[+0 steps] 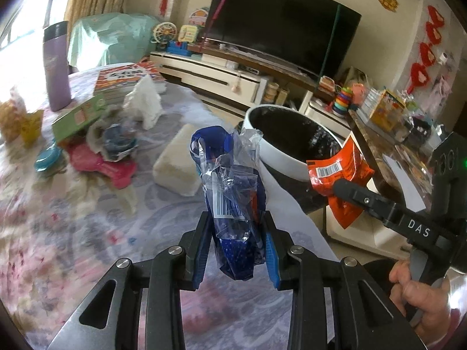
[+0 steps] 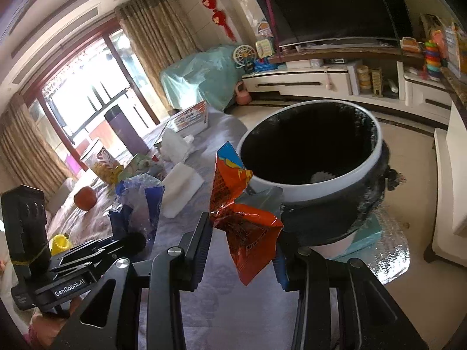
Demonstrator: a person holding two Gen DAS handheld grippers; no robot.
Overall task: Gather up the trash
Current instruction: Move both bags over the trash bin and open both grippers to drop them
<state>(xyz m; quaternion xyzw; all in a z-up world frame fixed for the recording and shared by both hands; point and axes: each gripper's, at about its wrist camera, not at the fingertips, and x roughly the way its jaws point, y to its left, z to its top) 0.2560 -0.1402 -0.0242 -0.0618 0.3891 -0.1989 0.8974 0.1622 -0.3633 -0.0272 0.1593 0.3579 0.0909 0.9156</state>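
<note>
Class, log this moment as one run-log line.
left gripper: holds blue wrapper | right gripper: holds orange wrapper | bin: open, ahead

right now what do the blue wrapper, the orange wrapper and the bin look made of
Blue wrapper: thin clear-and-blue plastic film, crinkled, see-through.
Orange wrapper: foil-lined plastic, probably; sharp creases, glossy glints.
Bin: smooth white rim, likely hard plastic, lined with a black bag.

ahead of you a big dark television (image 1: 280,20) sits on a long cream tv cabinet (image 2: 306,83) against a pale wall hung with red ornaments (image 1: 426,49). to your left, daylight floods through a tall window (image 2: 84,99) framed by beige curtains (image 2: 157,38); the floor (image 2: 408,143) is pale.
</note>
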